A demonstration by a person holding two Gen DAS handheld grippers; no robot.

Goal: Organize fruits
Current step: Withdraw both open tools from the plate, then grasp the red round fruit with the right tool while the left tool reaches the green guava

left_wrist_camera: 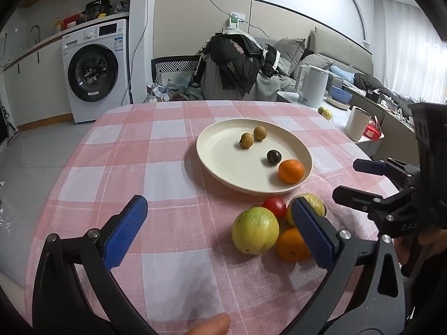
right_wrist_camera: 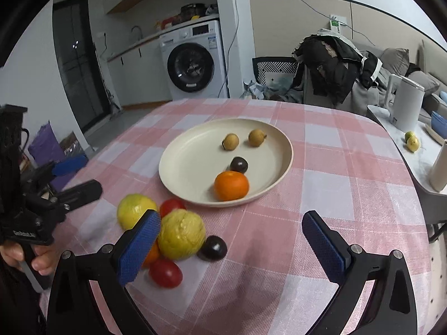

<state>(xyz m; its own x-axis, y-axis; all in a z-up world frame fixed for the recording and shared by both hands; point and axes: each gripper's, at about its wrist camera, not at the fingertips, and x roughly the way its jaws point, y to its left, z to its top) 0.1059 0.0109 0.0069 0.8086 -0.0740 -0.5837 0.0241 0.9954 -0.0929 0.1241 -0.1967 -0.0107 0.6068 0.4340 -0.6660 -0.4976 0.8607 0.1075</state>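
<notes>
A cream plate (left_wrist_camera: 223, 164) (right_wrist_camera: 190, 167) on the pink checked cloth holds two longans (left_wrist_camera: 253, 137) (right_wrist_camera: 243, 139), a dark plum (left_wrist_camera: 273, 157) (right_wrist_camera: 239, 165) and an orange (left_wrist_camera: 291, 170) (right_wrist_camera: 231, 185). Beside the plate's near edge lie a green-yellow fruit (left_wrist_camera: 254, 230) (right_wrist_camera: 134, 209), a yellow fruit (right_wrist_camera: 181, 234), two red tomatoes (right_wrist_camera: 165, 273) (left_wrist_camera: 275, 206), an orange (left_wrist_camera: 292, 245) and a dark plum (right_wrist_camera: 214, 247). My left gripper (left_wrist_camera: 220, 234) is open and empty, just left of this pile. My right gripper (right_wrist_camera: 234, 248) is open and empty over the pile's right side.
A side table at the right carries a white kettle (left_wrist_camera: 312, 86) (right_wrist_camera: 406, 103), a blue bowl (left_wrist_camera: 340, 95), a white cup (left_wrist_camera: 358, 122) and two small fruits (right_wrist_camera: 412, 141). A chair draped with clothes (left_wrist_camera: 237, 64) stands behind the table. A washing machine (left_wrist_camera: 96, 69) is further back.
</notes>
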